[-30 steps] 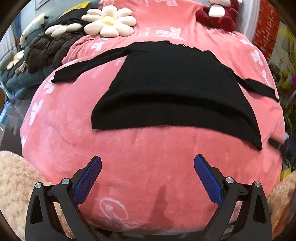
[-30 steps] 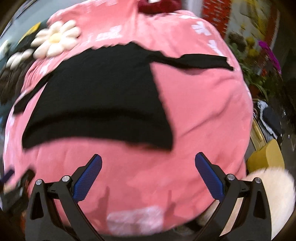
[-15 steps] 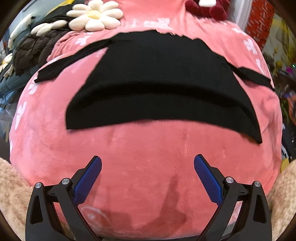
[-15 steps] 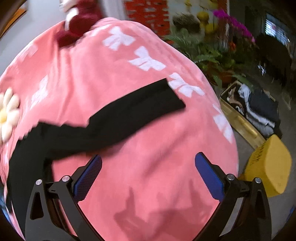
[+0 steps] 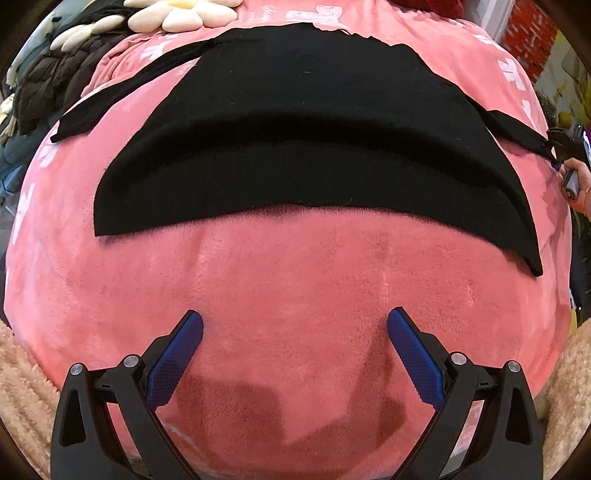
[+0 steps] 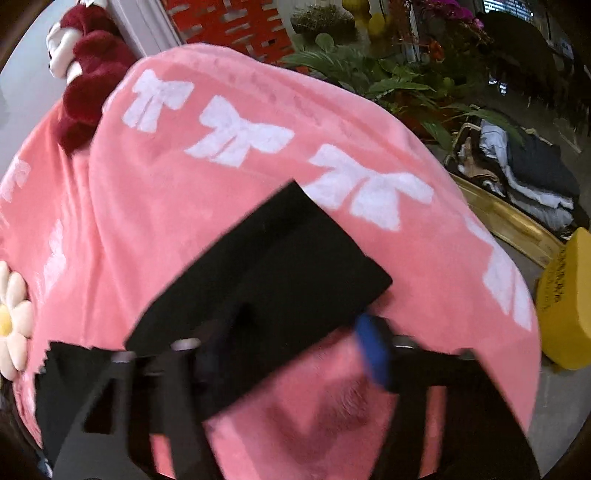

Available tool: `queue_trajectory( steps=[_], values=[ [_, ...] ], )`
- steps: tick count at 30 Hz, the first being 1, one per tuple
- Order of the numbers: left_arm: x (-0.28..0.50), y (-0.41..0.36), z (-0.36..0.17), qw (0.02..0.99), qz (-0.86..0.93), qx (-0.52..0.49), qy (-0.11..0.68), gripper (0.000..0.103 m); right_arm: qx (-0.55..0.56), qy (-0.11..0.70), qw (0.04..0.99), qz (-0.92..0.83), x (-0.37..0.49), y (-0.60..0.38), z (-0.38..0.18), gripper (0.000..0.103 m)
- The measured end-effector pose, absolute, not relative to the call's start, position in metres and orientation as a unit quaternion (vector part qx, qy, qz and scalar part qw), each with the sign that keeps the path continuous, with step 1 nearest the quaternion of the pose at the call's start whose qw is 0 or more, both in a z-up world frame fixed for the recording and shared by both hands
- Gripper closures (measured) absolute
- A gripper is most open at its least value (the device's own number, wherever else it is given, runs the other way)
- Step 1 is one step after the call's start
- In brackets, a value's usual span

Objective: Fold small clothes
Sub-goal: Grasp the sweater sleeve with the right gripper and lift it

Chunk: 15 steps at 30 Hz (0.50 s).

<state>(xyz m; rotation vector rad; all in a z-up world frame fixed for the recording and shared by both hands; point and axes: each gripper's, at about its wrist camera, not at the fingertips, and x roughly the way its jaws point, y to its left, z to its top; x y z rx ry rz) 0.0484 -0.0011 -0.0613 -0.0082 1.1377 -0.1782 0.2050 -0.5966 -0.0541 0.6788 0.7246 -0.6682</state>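
While the black top point(image 5: 306, 147) lies spread flat across the far half of the pink fleece blanket point(image 5: 295, 295), its near hem is seen running left to right well ahead of the left gripper point(image 5: 294, 334). That gripper's jaws are held wide apart over bare pink fleece, with nothing between the blue pads point(image 5: 413, 354) and open blanket on every side of them. One sleeve is stretched toward the far left edge of the blanket, near the daisy-shaped cushion point(image 5: 181, 14) and a dark quilted jacket point(image 5: 55, 81). The other sleeve point(image 6: 266, 273) is laid out toward the right edge, where a hand point(image 5: 580, 184) on the right gripper point(image 6: 295, 343) is glimpsed at the rim of the left wrist view.

Only in the right wrist view is the sleeve's cuff end shown close: it lies between the jaws, which have just been closing around it; whether the pads already press the cloth cannot be told through the blur. Beyond the blanket's right edge, potted plants point(image 6: 369, 81), a yellow object point(image 6: 565, 295) and a tray of folded clothes point(image 6: 528, 177) are seen on the floor, and a dark red plush toy point(image 6: 88, 74) sits at the far edge.
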Motion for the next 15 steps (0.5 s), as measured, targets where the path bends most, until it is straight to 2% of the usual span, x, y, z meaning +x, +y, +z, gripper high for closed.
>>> queue_trajectory(
  steps=[1, 2, 8, 12, 15],
  values=[
    [0.048, -0.001, -0.062, 0.838, -0.085, -0.002, 0.539, 0.006, 0.324, 0.335, 0.830, -0.305, 0.206, -0.596, -0.049, 0.096],
    [0.048, -0.001, -0.062, 0.838, -0.085, -0.002, 0.539, 0.006, 0.328, 0.327, 0.836, -0.295, 0.208, -0.595, -0.042, 0.098],
    [0.050, 0.003, -0.060, 0.840, -0.089, -0.015, 0.535, 0.006, 0.309, 0.261, 0.898, -0.172, 0.246, -0.525, 0.047, 0.098],
    [0.048, 0.005, -0.056, 0.845, -0.095, -0.026, 0.525, 0.006, 0.253, 0.256, 0.931, -0.061, 0.294, -0.431, 0.104, 0.098],
    [0.047, 0.007, -0.049, 0.852, -0.102, -0.035, 0.512, 0.006, 0.200, 0.276, 0.940, 0.026, 0.329, -0.339, 0.122, 0.098]
  ],
)
